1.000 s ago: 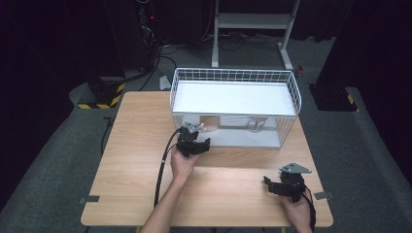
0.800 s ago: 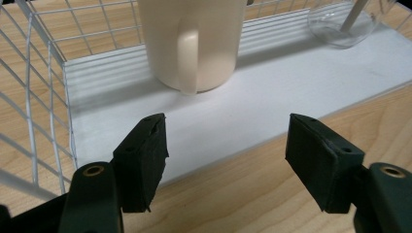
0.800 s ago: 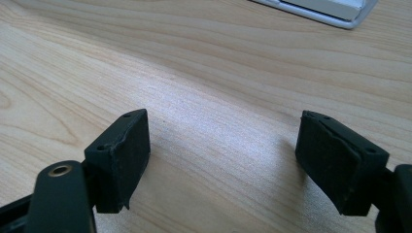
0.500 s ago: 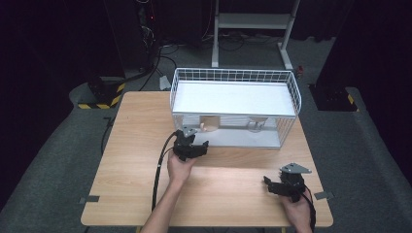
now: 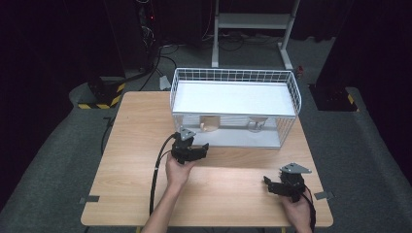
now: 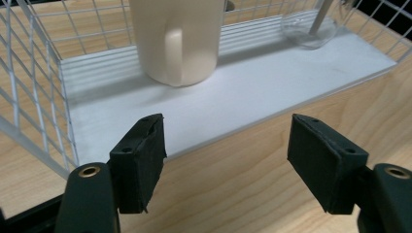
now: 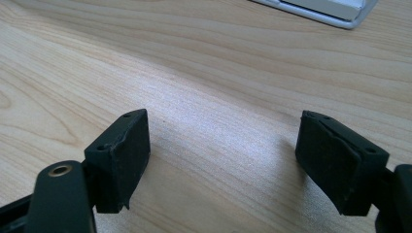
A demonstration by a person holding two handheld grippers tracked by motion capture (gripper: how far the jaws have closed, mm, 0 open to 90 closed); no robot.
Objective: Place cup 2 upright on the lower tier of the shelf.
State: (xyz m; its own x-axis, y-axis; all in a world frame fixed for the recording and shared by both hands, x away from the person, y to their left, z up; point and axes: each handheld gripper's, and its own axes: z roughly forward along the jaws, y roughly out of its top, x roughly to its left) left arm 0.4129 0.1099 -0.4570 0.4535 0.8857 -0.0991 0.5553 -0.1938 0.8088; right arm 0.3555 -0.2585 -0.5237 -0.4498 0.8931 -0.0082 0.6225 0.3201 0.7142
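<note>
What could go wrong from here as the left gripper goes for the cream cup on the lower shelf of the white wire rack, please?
1. The left gripper has open jaws, and the cream cylindrical cup looks about as wide as their gap, so a pad may knock it instead of straddling it.
2. The white wire rack has mesh close beside the cup; the near-side pad could snag on it.
3. The clear glass shares the shelf and might be bumped if the cup slides.

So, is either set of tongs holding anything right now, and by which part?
Nothing is held. The left tongs stand open in front of the cream plastic cup on the white wire rack; the right tongs stand open over the bare wooden table.
</note>
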